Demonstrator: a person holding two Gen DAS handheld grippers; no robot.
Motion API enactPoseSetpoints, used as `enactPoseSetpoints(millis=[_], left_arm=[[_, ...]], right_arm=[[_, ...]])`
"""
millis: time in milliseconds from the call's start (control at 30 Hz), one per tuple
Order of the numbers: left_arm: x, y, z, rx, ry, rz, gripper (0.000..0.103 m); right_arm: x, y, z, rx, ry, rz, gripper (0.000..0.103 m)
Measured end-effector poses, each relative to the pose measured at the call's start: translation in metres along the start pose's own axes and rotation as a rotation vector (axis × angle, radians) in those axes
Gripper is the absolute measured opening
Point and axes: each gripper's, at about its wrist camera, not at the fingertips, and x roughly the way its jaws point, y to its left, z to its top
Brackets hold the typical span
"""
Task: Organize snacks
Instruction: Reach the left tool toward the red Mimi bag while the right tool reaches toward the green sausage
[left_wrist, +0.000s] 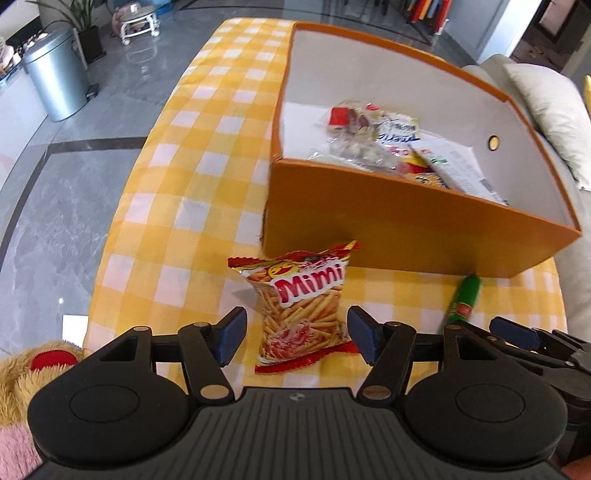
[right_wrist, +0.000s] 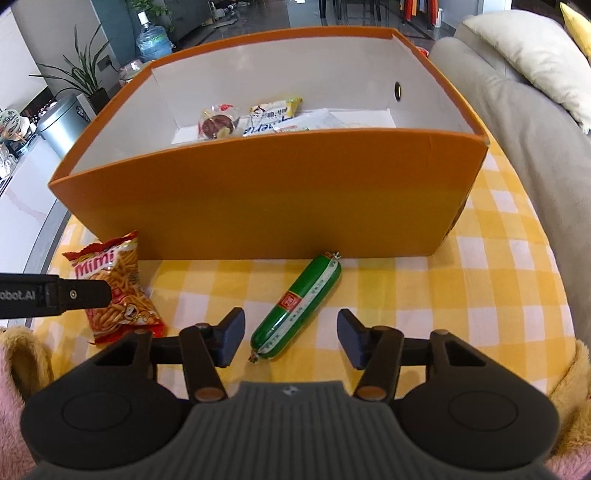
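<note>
We have two snacks left outside the orange box (right_wrist: 258, 206) on the yellow checked tablecloth (right_wrist: 480, 295): the Mimi stick-snack bag (left_wrist: 306, 310) near the box's left corner, and the green sausage (right_wrist: 297, 306) lying at a slant with its far tip close to the box's front wall. Our left gripper (left_wrist: 297, 338) hangs over the bag's lower half with its blue pads spread wide, one on each side, holding nothing; our right gripper (right_wrist: 291, 338) is likewise wide open and empty, framing the near end of the sausage. We judge the bag light and puffy, with crinkly, slick film and brittle sticks inside, so a hard squeeze across the middle could crush them or let the air cushion squirt it out; pinching the flat sealed seam at the bottom edge seems safer. The sausage looks firm, denser and smooth-skinned, and being round it may roll or slide between the pads, so we would close across its thick middle, square to its length, not on the crimped tip. Several packets (right_wrist: 251, 118) already lie inside the box.
</note>
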Motion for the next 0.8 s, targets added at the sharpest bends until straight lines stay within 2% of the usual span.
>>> enactPoseSetpoints(millis=[200, 467, 567, 700, 800], left_arm=[[0.009, 0.001, 0.004, -0.017, 0.019, 0.025, 0.073], [0.02, -0.007, 0.01, -0.014, 0.042, 0.046, 0.063], [0.022, -0.011, 0.011, -0.001, 0.044, 0.06, 0.061], [0.025, -0.014, 0.013, 0.004, 0.054, 0.075, 0.057], [0.027, -0.017, 0.013, 0.013, 0.063, 0.079, 0.049]], right_arm=[[0.012, -0.004, 0.002, 0.036, 0.025, 0.024, 0.051], [0.023, -0.006, 0.007, 0.063, 0.048, 0.044, 0.044], [0.024, -0.005, 0.005, 0.046, 0.05, 0.035, 0.038], [0.024, -0.003, 0.005, 0.016, 0.048, 0.031, 0.037], [0.023, -0.002, 0.005, -0.001, 0.053, 0.03, 0.035]])
